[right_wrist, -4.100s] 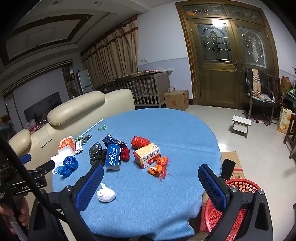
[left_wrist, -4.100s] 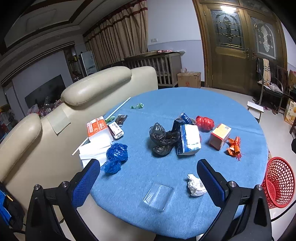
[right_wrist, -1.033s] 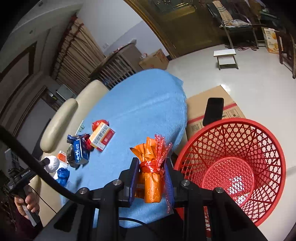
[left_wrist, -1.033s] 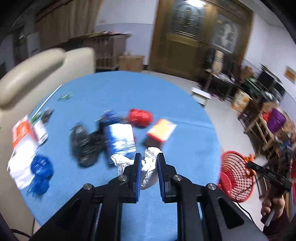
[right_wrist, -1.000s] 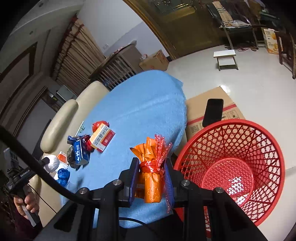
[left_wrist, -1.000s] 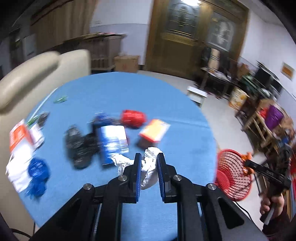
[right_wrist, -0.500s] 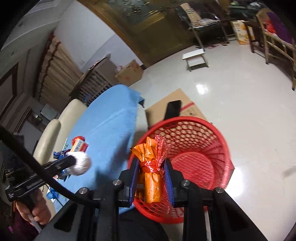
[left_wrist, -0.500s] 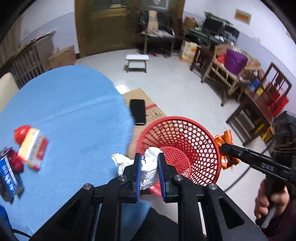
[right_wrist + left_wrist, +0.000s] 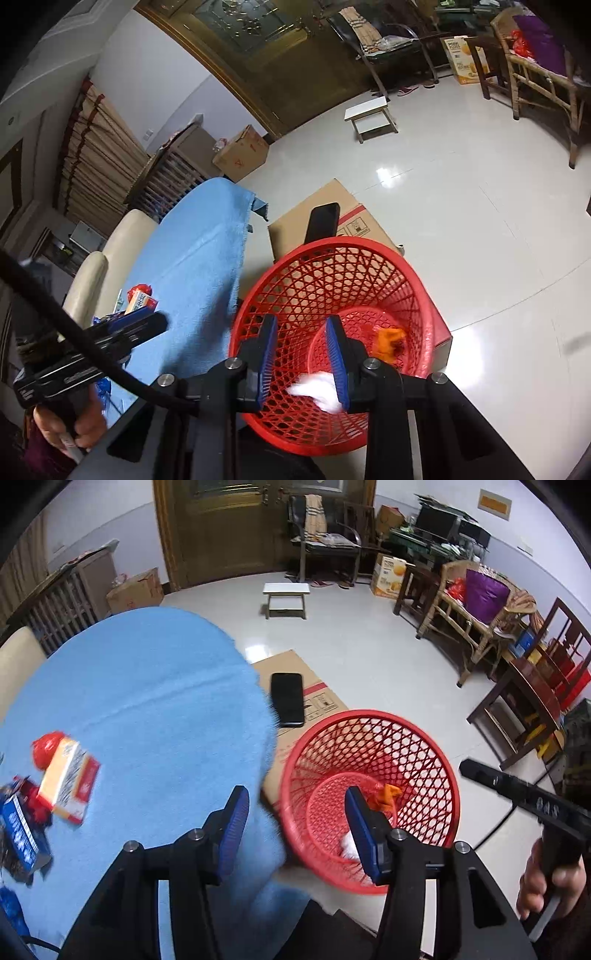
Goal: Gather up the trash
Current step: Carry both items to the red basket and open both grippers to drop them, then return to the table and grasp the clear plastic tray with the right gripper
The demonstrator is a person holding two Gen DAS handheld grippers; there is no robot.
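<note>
left gripper point(image 9: 295, 812) jaws opening, empty | right gripper point(image 9: 301, 360) jaws apart, empty | remaining box point(image 9: 68, 779) far left on worktop point(image 9: 147, 701), nearer left hand; basket point(image 9: 369, 720) right

My left wrist camera looks steeply down past its claw point(image 9: 295, 823), close above the counter point(image 9: 147, 701) edge and red basket point(image 9: 436, 749). My right wrist camera looks down from nearer the basket point(image 9: 369, 247), counter point(image 9: 207, 251) to its left. Both views share basket, counter edge, cardboard point(image 9: 291, 664) point(image 9: 332, 199) and far floor.
</note>
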